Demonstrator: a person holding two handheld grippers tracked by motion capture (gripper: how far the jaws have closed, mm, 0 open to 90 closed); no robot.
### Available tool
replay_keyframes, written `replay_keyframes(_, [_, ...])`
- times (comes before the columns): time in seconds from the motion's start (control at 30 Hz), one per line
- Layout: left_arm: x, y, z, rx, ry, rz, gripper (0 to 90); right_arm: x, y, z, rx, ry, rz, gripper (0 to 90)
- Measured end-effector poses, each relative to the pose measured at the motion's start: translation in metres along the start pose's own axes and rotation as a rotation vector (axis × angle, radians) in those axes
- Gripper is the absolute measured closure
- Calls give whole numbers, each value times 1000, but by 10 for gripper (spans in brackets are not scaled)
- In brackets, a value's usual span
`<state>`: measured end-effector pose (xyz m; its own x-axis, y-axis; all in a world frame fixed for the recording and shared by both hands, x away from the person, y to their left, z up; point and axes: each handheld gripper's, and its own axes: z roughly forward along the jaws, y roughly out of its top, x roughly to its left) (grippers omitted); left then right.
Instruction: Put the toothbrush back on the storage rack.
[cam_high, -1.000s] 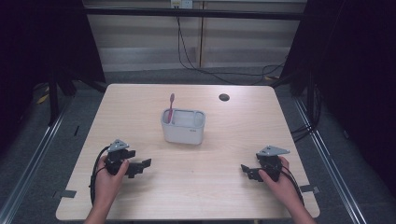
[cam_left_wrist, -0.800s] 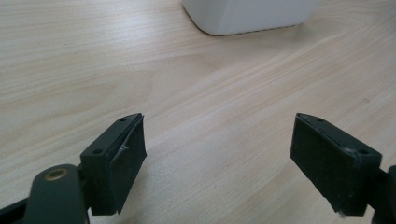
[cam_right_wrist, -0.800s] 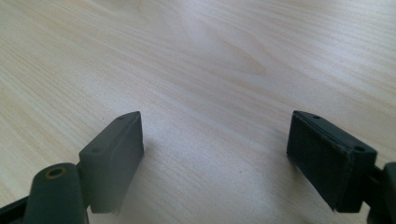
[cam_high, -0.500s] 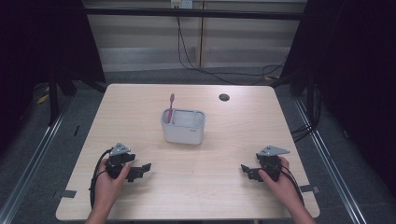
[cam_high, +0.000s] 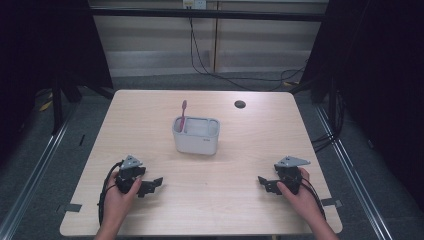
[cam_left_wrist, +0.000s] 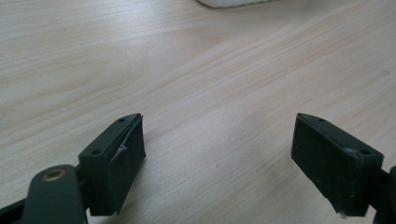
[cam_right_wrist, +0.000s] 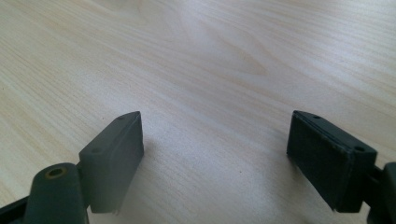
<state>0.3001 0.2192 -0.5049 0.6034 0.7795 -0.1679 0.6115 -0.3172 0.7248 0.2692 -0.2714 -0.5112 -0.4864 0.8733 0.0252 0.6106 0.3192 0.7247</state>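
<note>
The left hand-held gripper (cam_high: 150, 185) is held low over the near left part of the surface (cam_high: 250, 145), gripped by the person's left hand (cam_high: 120, 192), whose forearm comes in from the bottom edge of the high view. Its jaws are pointed to the right, toward the middle of the surface, and a grey three-cornered plate is carried on top of it, with a black cable looping back along the wrist. In the left gripper view the left hand-held gripper (cam_left_wrist: 217, 154) is seen released, its two black jaws spread wide with bare pale wood between them and nothing held. The right hand-held gripper (cam_high: 265, 184) is held in the same way over the near right part by the right hand (cam_high: 297, 192), its jaws pointed to the left, so that the two are turned toward each other and kept well apart. In the right gripper view the right hand-held gripper (cam_right_wrist: 215, 154) is likewise seen released and empty above the wood grain. A white holder (cam_high: 196, 135) with compartments is stood near the middle of the surface, well apart from both grippers. A pink toothbrush (cam_high: 183, 114) is stood upright in its left compartment, its head rising above the rim; the rest of the holder is seen empty. A small dark round hole (cam_high: 240, 104) is set in the surface beyond the holder, to the right.
</note>
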Motion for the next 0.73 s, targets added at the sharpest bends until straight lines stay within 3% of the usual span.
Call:
replay_keyframes(0.2, [-1,-2,1,-16,11,23,166,0,0,0,0,0,0,182])
replay_keyframes(0.27, [0,-3,2,-12,12,53,164,0,0,0,0,0,-1,182])
replay_keyframes(0.73, [-3,-3,3,-11,29,68,156,0,0,-1,2,0,0,182])
